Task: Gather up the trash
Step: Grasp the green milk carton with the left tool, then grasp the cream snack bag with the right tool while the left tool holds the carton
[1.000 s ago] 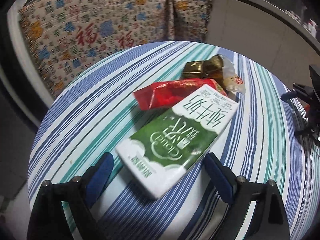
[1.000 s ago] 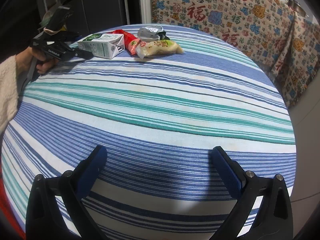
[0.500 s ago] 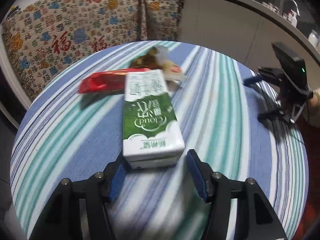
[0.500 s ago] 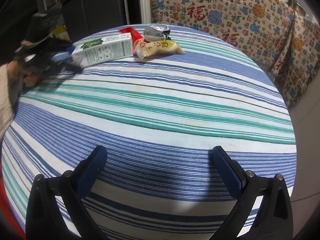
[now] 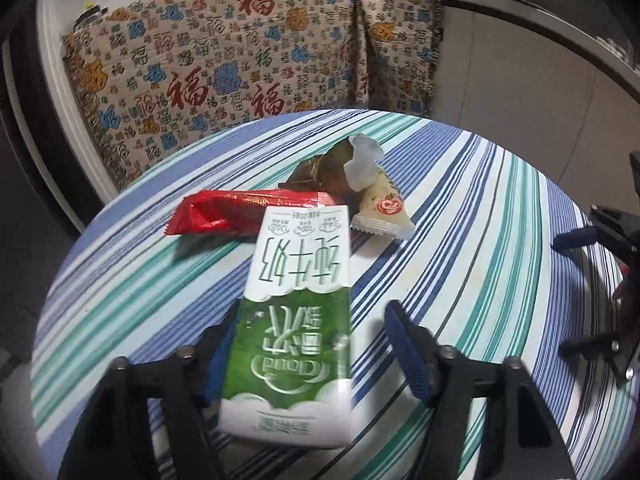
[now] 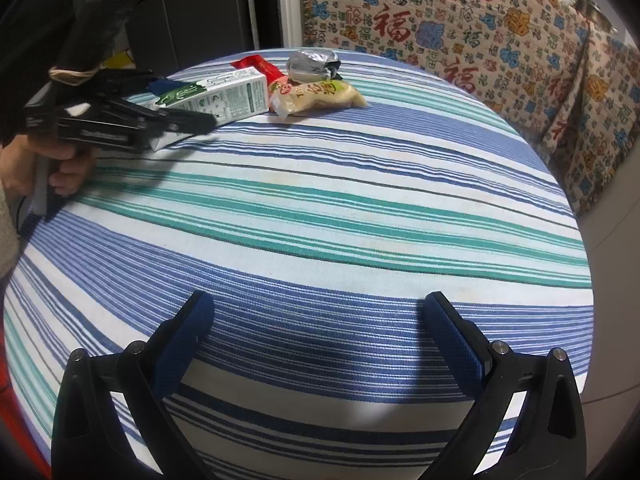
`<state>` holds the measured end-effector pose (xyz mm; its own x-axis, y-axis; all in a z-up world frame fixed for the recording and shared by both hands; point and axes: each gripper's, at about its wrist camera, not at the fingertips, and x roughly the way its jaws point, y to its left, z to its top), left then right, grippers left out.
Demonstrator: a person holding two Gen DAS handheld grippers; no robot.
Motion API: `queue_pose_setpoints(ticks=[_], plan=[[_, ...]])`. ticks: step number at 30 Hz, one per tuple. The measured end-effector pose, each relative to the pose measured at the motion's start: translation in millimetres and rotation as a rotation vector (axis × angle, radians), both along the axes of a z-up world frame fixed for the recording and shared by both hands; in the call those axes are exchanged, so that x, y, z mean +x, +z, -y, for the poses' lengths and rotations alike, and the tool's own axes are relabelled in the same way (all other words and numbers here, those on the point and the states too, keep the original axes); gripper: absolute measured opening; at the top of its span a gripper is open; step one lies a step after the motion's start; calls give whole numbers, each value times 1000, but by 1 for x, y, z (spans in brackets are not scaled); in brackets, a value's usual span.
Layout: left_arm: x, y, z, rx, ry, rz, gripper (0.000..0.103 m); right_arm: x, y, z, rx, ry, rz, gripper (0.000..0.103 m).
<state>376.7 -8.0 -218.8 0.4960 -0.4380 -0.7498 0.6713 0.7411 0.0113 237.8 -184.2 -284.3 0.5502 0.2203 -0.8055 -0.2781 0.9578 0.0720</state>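
Milk carton (image 5: 296, 316): green-and-white box, white top, lying lengthways on striped tablecloth (image 5: 480, 240)

Black tool (image 6: 320, 340), blue textured pads (image 6: 454, 340), silver screws; sleeve (image 6: 6, 236) possibly beige.

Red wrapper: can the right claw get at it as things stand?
Probably not directly. The red wrapper lies across the table behind the milk carton, and the left claw, closing around that carton, crowds the approach.
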Motion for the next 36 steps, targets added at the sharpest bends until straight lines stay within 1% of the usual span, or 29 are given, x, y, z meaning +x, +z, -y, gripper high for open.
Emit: queue_pose_setpoints(ticks=[3, 4, 5, 6, 7, 8, 10, 12, 14, 15, 16, 17, 18, 20, 21, 22, 24, 26, 29, 30, 31, 32, 33, 34, 36], plan=[[-9, 2, -2, 8, 57, 14, 48, 1, 2, 3, 10, 6, -5, 103], [-17, 1, -4, 17, 94, 9, 48, 8, 3, 4, 21, 2, -18, 103], [-23, -1, -7, 21, 128, 1, 48, 16, 5, 5, 47, -3, -36, 100], [-27, -1, -9, 20, 157, -2, 48, 30, 8, 7, 92, -19, -61, 90], [-33, -1, -13, 21, 213, -14, 48, 46, 14, 8, 150, -43, -76, 84], [-37, 0, -15, 20, 244, -22, 48, 58, 19, 7, 192, -62, -81, 76], [-45, 1, -20, 14, 318, -45, 48, 92, 30, -2, 252, -101, -82, 75], [-53, 1, -24, 14, 379, -47, 48, 119, 36, -15, 287, -119, -75, 74], [-62, 0, -27, 3, 436, -43, 48, 141, 33, -27, 265, -159, -82, 74], [-65, 0, -28, -7, 454, -47, 48, 150, 27, -31, 260, -185, -95, 74], [-68, 0, -28, -20, 468, -52, 48, 157, 21, -33, 252, -203, -112, 71], [-71, 0, -28, -30, 476, -56, 48, 162, 15, -32, 242, -219, -128, 58], [-73, 0, -28, -36, 480, -58, 48, 161, 16, -31, 224, -227, -94, 21], [-78, 1, -27, -46, 492, -64, 48, 156, 15, -26, 186, -195, -102, 21], [-82, 1, -26, -48, 498, -66, 48, 149, 16, -21, 187, -173, -104, 21], [-84, 2, -25, -46, 505, -64, 48, 137, 16, -16, 167, -142, -106, 21], [-94, 2, -22, -47, 516, -63, 48, 112, 19, -8, 123, -61, -109, 21], [-106, 2, -18, -62, 530, -71, 48, 74, 22, -1, 69, 32, -105, 21], [-118, 1, -13, -86, 552, -82, 50, 28, 21, 8, 48, 91, -95, 23], [-120, 0, -13, -91, 561, -87, 51, 14, 20, 10, 44, 92, -88, 27], [-122, -3, -12, -97, 568, -107, 56, 3, 18, 12, 41, 82, -74, 32], [-124, -3, -10, -89, 574, -89, 61, -4, 16, 13, 39, 73, -62, 58], [-124, -4, -7, -68, 580, -89, 64, -10, 13, 13, 35, 58, -47, 79], [-123, -4, -4, -44, 580, -82, 65, -13, 9, 13, 29, 43, -35, 81], [-123, -5, 3, -9, 579, -74, 72, -15, 6, 9, 0, 10, -10, 83]])
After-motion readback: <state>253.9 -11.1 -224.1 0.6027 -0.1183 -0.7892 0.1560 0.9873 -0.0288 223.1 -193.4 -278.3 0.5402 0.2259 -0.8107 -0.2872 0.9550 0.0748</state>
